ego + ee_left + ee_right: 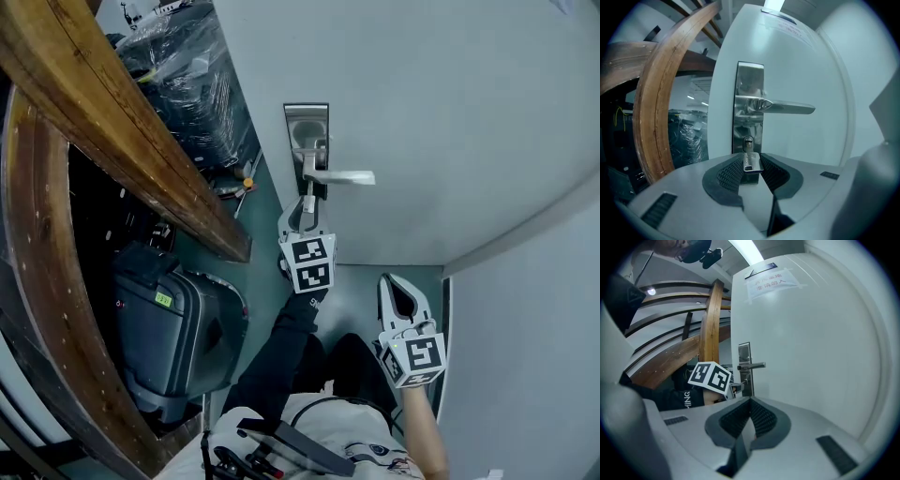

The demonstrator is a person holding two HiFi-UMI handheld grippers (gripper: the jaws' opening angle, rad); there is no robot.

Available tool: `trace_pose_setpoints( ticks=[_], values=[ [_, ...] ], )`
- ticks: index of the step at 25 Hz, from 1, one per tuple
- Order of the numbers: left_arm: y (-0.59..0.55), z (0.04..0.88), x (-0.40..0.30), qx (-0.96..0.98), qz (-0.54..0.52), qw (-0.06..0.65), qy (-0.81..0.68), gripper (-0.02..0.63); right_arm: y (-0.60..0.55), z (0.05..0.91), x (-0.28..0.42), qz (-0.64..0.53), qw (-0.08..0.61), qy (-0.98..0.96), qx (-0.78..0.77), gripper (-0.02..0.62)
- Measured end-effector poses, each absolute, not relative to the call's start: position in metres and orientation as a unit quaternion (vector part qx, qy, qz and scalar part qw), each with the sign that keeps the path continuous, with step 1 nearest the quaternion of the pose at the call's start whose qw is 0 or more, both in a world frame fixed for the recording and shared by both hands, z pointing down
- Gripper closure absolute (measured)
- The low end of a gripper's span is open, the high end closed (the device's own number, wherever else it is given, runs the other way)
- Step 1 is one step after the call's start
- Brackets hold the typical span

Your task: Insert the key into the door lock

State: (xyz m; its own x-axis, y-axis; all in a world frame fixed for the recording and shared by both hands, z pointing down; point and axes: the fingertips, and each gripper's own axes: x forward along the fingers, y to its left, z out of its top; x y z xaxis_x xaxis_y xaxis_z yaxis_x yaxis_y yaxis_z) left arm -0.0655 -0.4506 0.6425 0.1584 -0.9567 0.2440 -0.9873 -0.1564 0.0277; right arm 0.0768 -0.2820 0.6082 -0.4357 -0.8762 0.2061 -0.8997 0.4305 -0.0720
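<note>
We judge the task to be at its last step but not clearly finished. Our left hand-held gripper (306, 208) is up against the door (806, 56), just under the lever handle (787, 108), and it is pinching the key (751, 161) by its flat head between the 2 ribbed pads. The key points straight ahead at the keyhole (748, 140), which sits low on the steel lock plate (750, 79). In the left gripper view the blade runs up to the keyhole and seems to meet it, but we cannot tell whether the tip has only reached the opening or has already gone part of the way in. The head of the key stands clear of the plate, so we take it that a full push home is not yet done. What looks finished is picking up the key, lining it up and bringing it to the lock. What seems left is seating the blade to its full depth. Our right hand-held gripper (749, 401) hangs back, well apart from the lock, with its jaws pressed together on nothing, and has no part in this step.
</note>
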Motion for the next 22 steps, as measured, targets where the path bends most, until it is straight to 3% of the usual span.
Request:
trace_pose_setpoints(
  ticks=[22],
  values=[
    [-0.486, 0.642, -0.065, 0.734, 0.122, 0.089, -0.663, 0.488, -0.276, 0.623, 0.098, 0.108, 0.066, -0.829, 0.545, 0.589]
  ],
)
